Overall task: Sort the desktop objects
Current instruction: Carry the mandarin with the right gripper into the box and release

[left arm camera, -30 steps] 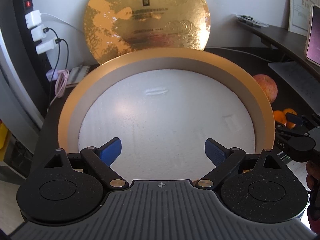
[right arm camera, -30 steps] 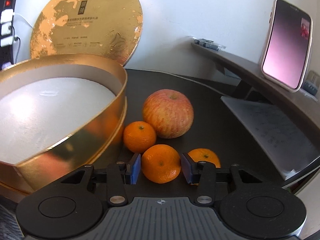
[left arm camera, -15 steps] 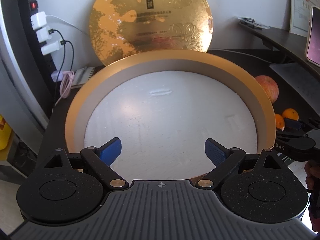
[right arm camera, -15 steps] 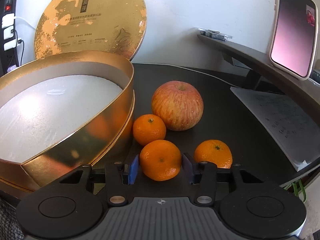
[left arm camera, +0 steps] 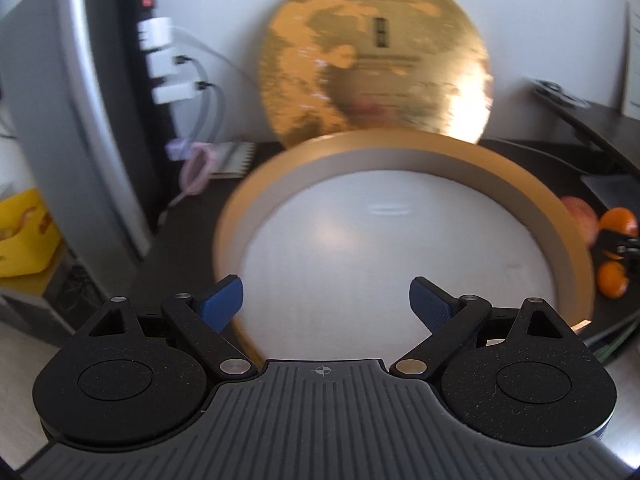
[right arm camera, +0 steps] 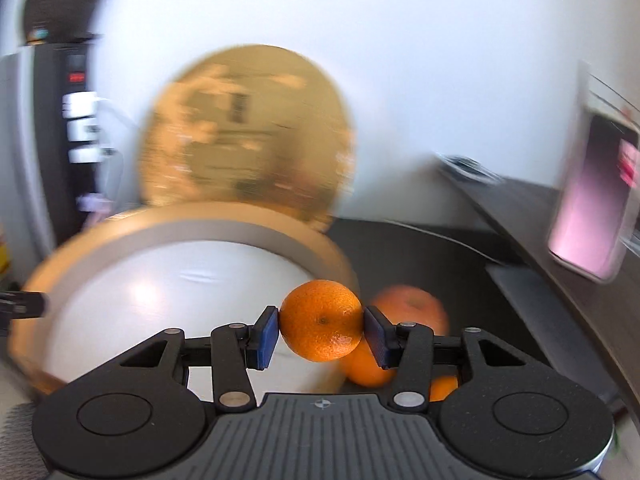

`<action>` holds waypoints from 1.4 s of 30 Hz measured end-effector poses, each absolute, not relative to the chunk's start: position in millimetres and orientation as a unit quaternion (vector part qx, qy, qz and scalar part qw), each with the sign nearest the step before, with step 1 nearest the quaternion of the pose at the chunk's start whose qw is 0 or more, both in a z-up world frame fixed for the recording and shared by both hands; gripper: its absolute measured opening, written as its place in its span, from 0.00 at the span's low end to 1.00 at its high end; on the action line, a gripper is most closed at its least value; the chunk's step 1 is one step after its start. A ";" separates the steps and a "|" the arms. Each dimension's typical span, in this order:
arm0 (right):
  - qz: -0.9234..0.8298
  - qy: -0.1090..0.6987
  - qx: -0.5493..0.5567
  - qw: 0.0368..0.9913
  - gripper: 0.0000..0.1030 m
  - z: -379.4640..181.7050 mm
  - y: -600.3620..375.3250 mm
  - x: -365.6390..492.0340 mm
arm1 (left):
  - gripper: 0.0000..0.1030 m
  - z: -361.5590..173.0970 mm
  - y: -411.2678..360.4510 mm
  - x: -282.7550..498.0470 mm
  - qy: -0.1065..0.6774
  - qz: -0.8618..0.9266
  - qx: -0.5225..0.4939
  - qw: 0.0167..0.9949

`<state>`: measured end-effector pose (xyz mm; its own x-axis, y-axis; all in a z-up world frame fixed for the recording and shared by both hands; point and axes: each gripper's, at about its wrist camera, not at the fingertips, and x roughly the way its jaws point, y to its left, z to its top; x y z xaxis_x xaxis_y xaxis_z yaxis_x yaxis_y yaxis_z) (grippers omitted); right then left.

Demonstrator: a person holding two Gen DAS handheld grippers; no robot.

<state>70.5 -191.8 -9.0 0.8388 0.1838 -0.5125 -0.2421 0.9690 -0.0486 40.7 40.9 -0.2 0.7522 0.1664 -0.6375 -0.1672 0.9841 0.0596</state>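
Note:
My right gripper (right arm camera: 321,330) is shut on a mandarin (right arm camera: 320,320), held in the air beside the right rim of the round gold box (right arm camera: 240,222). Below it on the dark desk lie an apple (right arm camera: 412,308) and two more mandarins (right arm camera: 366,368). My left gripper (left arm camera: 326,300) stands open over the near rim of the gold box (left arm camera: 400,148), nothing between its blue pads. The box's white floor (left arm camera: 380,248) is bare. In the left wrist view the lifted mandarin (left arm camera: 618,220), the apple (left arm camera: 578,216) and another mandarin (left arm camera: 610,278) show at the far right.
The box's gold lid (left arm camera: 376,68) leans upright against the white wall behind it. A power strip with white chargers (left arm camera: 160,60) stands at the left. A phone (right arm camera: 592,200) stands on a raised shelf at the right, with papers (right arm camera: 560,312) below it.
My right gripper has lifted the mandarin off the desk and swung left toward the box. My left gripper has drawn back and to the left, so the box sits further right in its view.

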 end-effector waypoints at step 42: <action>0.214 0.321 -0.037 0.922 0.64 -16.2 -148.0 68.2 | 0.92 -16.2 55.6 16.8 0.333 0.088 0.022 0.939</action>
<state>68.2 -148.0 -16.2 0.7029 0.3703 -0.6073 -0.4174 0.9061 0.0694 16.8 55.6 -16.2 0.7631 0.1811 -0.6204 -0.1512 0.9833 0.1010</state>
